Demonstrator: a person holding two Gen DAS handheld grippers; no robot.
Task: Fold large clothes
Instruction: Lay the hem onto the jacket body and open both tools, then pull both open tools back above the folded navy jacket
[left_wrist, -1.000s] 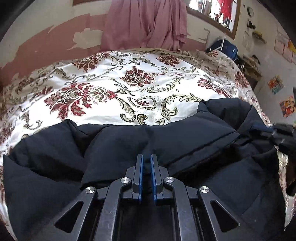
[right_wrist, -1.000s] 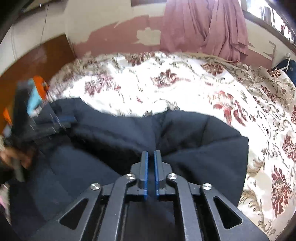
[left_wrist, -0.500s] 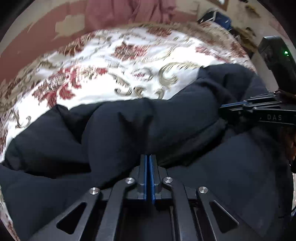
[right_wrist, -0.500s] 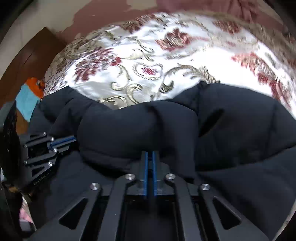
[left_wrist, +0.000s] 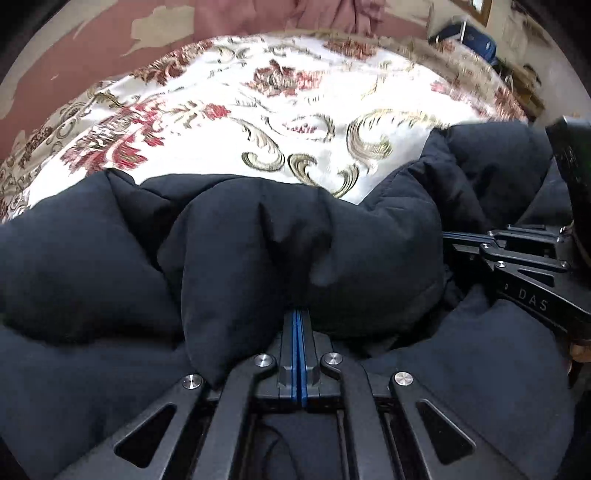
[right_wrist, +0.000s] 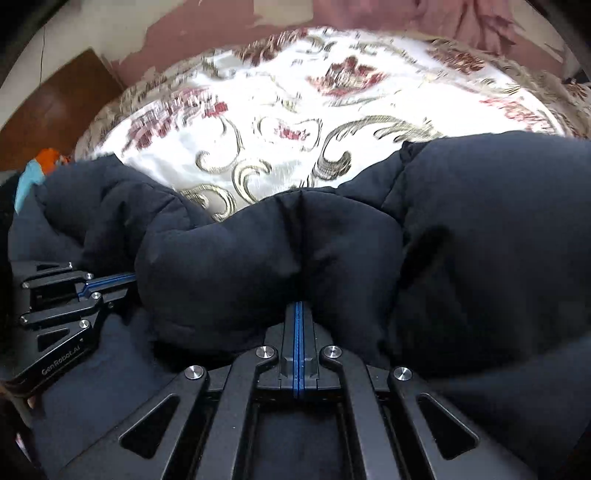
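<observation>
Pinching puffy dark jacket: L hand-held gripper; R hand-held gripper too; on floral bedspread.

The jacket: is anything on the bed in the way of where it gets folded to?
Nothing visible. Both grippers are shut on the jacket: left gripper, right gripper. Beyond the jacket's far edge, the floral bedspread shows nothing lying on it as far as both views reach.

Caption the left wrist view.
Left gripper shut on puffy dark jacket over floral bedspread.
</observation>
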